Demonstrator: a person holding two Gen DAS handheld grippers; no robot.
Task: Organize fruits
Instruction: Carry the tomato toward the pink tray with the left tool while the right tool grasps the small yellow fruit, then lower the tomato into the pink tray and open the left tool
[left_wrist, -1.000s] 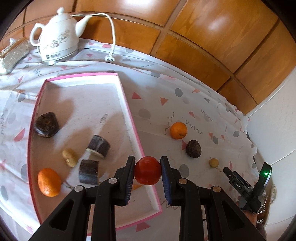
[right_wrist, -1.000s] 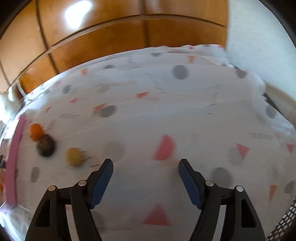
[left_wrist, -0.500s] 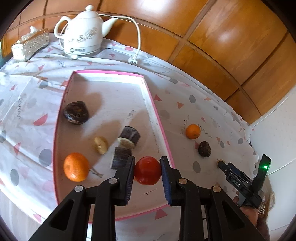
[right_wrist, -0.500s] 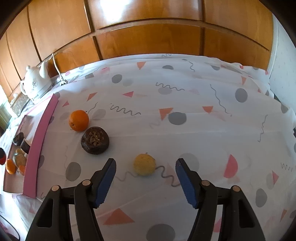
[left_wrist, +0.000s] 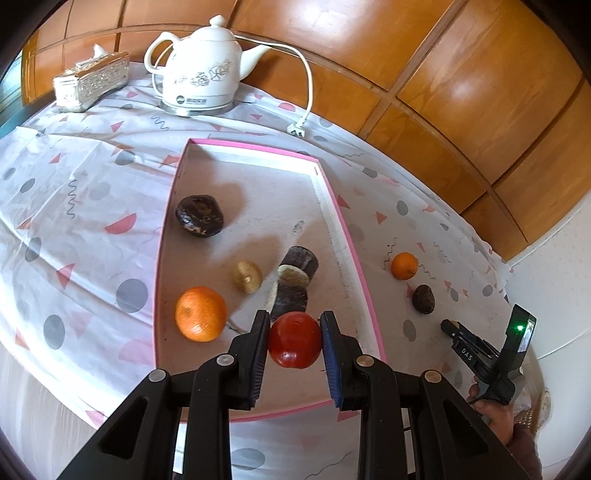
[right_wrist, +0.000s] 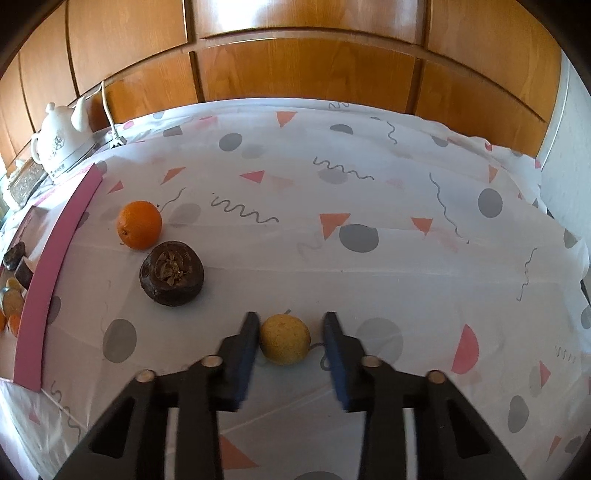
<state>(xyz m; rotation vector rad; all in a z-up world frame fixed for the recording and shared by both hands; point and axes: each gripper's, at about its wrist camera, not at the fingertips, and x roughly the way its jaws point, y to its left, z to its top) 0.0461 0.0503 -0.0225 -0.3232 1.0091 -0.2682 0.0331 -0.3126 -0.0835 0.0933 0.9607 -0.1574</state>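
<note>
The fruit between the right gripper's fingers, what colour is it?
Yellow fruit, dull and slightly speckled; clearest in the right wrist view.

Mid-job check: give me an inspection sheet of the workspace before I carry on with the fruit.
Surface: patterned tablecloth, no spills seen.
Job's things: pink-rimmed tray holds a tray orange, a dark round fruit, a tan fruit and two dark cut pieces. A loose orange, a loose dark fruit and a yellow fruit lie on the cloth.
Clutter: white kettle and silver tissue box behind the tray.
Claws: left claw shut on the red fruit above the tray. Right claw has just been closing around the yellow fruit, with a gap showing at one pad.
Cables: kettle cord lies on the cloth, plug free.
Surroundings: wooden panelling behind the table.
</note>
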